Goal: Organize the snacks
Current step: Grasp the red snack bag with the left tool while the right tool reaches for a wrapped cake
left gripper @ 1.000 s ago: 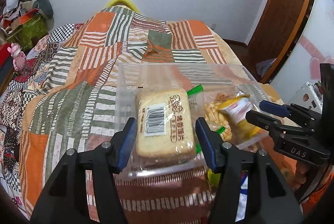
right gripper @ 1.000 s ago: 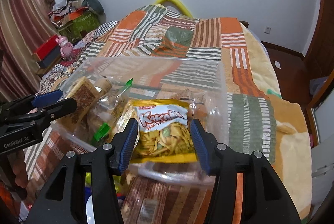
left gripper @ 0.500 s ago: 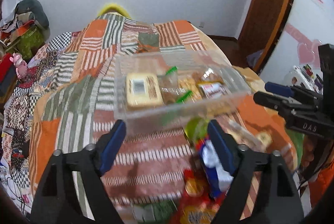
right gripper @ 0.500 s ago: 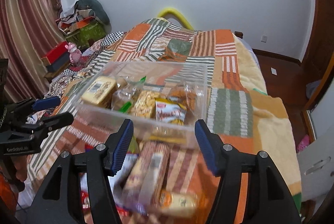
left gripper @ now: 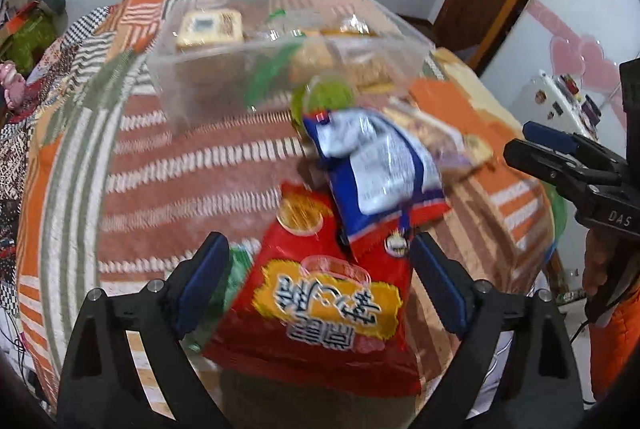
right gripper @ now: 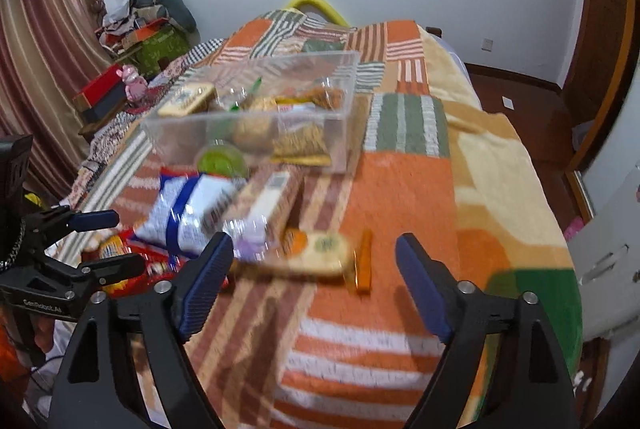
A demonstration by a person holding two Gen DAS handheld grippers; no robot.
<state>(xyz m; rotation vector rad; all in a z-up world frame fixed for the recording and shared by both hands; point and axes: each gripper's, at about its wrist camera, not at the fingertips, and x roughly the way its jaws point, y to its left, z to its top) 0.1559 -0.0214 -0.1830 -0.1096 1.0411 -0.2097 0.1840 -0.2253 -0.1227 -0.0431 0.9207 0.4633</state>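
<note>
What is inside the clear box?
The clear box holds snacks: a flat tan biscuit pack, a green-clipped bag, and golden crisps near the front wall. They overlap, so whatever lies beneath them is hidden.

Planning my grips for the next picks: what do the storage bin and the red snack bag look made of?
Storage bin: clear rigid plastic, apparently; the snacks inside and the quilt behind show through its walls. Red snack bag: glossy printed plastic film, probably; it creases and catches the light.
</note>
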